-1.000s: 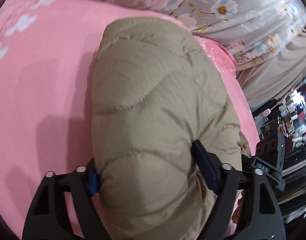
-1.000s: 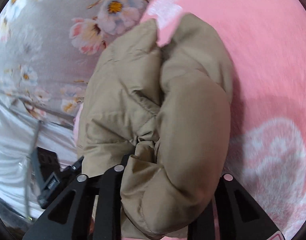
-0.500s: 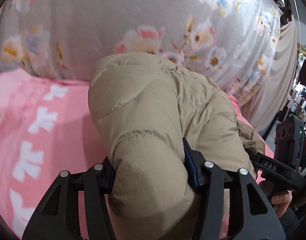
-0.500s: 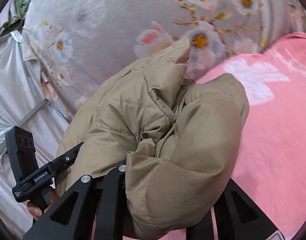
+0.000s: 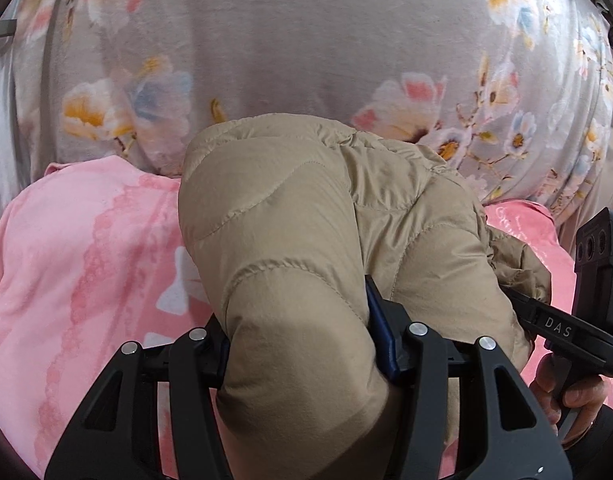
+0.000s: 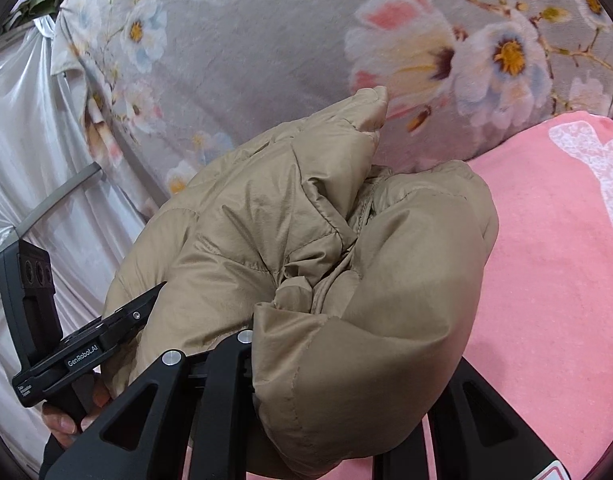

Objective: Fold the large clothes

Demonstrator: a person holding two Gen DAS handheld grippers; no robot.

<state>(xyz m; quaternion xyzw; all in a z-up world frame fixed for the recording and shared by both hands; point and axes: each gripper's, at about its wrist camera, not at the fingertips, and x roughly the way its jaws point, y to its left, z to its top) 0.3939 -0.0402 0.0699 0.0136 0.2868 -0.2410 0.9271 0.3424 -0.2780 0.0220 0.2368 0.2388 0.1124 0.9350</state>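
Note:
A puffy tan quilted jacket [image 5: 290,220] is bundled into a thick roll and held up over the pink bed. My left gripper [image 5: 302,340] is shut on one end of it, its blue pads [image 5: 380,336] pressing into the padding. My right gripper [image 6: 346,368] is shut on the other end of the jacket [image 6: 266,240], where crumpled folds bulge out between the fingers. Each view shows the other gripper at the roll's far side: the right gripper's body [image 5: 562,328] with a hand [image 5: 566,392], and the left gripper's body [image 6: 86,352] with a hand [image 6: 66,420].
A pink blanket with white patterns [image 5: 86,260] covers the bed below the jacket and also shows as pink blanket [image 6: 546,280] at the right. A grey floral cloth [image 5: 306,40] rises like a wall close behind. Silvery white drapery [image 6: 18,140] hangs at the left.
Both grippers have lifted the jacket roll off the pink blanket and swung it toward the floral cloth, which now fills the background. The left jaws have squeezed in tighter on the padding.

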